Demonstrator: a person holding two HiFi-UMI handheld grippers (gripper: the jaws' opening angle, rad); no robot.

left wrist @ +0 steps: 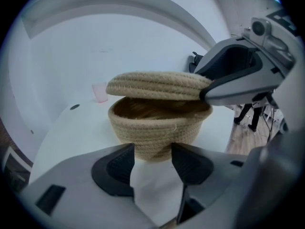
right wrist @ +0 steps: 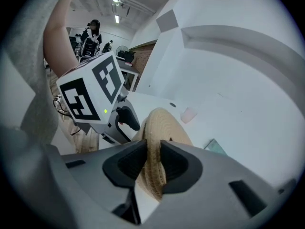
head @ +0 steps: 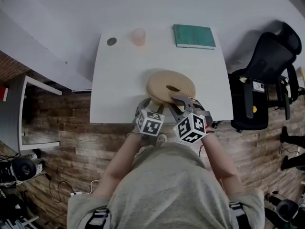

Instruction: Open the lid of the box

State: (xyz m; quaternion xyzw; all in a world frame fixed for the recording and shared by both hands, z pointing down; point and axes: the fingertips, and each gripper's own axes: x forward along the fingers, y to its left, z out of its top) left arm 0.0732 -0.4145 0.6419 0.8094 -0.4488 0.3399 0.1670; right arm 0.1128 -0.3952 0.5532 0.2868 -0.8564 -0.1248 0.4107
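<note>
The box, a woven rope basket, stands at the near edge of the white desk. The left hand-held gripper is set narrow, its pads against both sides of the box's base. The right hand-held gripper clamps the right edge of the lid, which hangs level just above the box rim, clear of it. A pink cup and a green book lie at the far edge.

in the head view the lid hides the box, and the right tool covers the lid's near rim. the box's inside is too shadowed to read. the dark disc at the bench's far left corner is possibly a coaster.
</note>
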